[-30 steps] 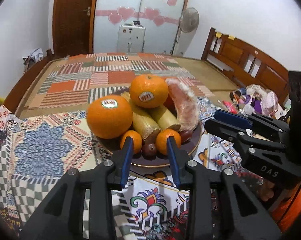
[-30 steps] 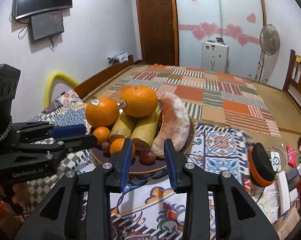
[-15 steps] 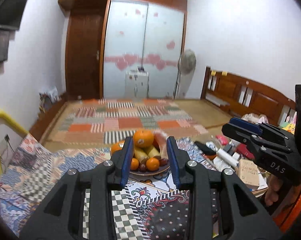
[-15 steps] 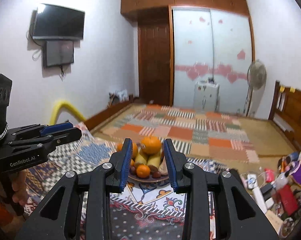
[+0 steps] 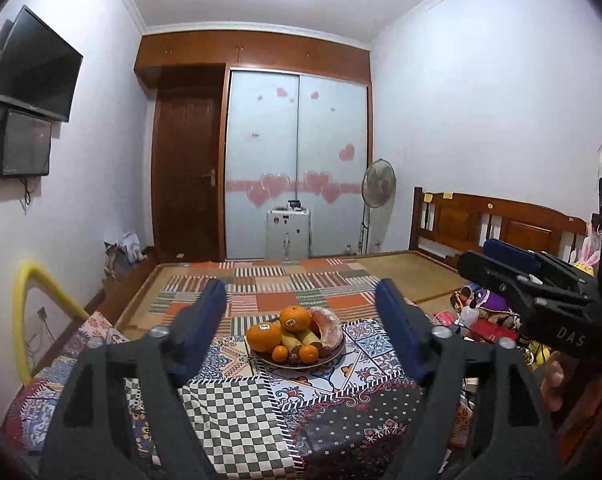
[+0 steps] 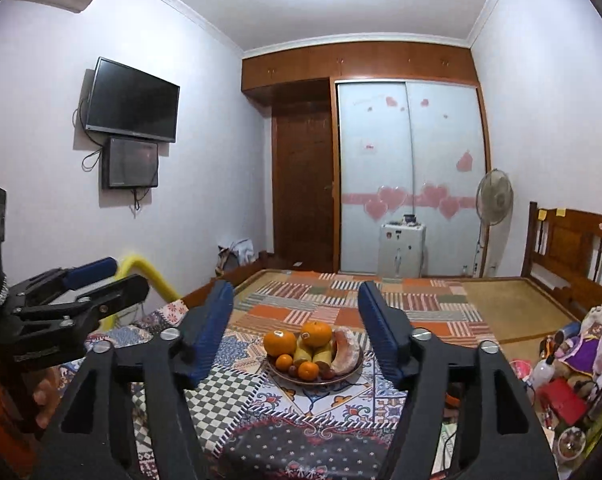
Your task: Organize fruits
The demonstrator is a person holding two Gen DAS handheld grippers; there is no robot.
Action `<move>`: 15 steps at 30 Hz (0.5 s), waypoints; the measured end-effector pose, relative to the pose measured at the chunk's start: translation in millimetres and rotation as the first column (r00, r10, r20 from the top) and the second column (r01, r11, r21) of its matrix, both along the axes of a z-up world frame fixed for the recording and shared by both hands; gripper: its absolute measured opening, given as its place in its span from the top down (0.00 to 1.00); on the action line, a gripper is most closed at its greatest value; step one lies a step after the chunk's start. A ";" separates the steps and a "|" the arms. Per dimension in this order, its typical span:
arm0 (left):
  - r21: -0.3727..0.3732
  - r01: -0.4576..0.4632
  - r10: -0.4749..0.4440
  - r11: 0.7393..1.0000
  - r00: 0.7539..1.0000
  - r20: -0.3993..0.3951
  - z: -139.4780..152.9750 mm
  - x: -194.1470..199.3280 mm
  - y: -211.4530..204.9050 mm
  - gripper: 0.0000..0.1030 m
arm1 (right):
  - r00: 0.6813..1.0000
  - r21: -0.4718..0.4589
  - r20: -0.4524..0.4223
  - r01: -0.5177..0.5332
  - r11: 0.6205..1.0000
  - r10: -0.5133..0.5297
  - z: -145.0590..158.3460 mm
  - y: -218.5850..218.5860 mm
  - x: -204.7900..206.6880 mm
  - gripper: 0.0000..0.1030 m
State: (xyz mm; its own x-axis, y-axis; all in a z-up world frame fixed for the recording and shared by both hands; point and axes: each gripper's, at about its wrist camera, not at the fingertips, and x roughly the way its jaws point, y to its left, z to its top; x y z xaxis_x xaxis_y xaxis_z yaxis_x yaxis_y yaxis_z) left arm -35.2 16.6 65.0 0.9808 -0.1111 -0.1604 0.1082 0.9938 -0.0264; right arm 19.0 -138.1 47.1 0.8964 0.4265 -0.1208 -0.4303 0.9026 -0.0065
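Both grippers, left gripper [image 5: 301, 320] and right gripper [image 6: 295, 318], hovering fingers apart, well back from round brown fruit plate [image 5: 333, 354]; stacked large orange [image 5: 295, 318] risking rolling off if nudged

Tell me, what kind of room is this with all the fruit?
Most likely a bedroom in a home. There is a wooden bed headboard, a wardrobe with sliding doors decorated with pink hearts, and a TV on the wall.
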 end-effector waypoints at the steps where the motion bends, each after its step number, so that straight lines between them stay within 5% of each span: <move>1: 0.003 -0.004 0.004 1.000 1.000 0.004 1.2 -2.4 0.2 0.17 | 1.000 0.000 0.002 0.002 1.000 -0.002 0.4 -0.1 -0.1 0.34; 9: 0.006 -0.032 0.032 0.999 0.999 0.034 2.4 -14.0 0.7 0.03 | 0.999 0.007 0.026 0.037 0.999 -0.037 -1.7 -0.7 -11.8 0.07; 15: -0.006 -0.045 0.046 0.999 0.998 0.031 -1.5 -15.6 3.4 0.00 | 0.997 0.012 0.041 0.059 0.998 -0.060 -4.0 -5.3 -18.3 0.00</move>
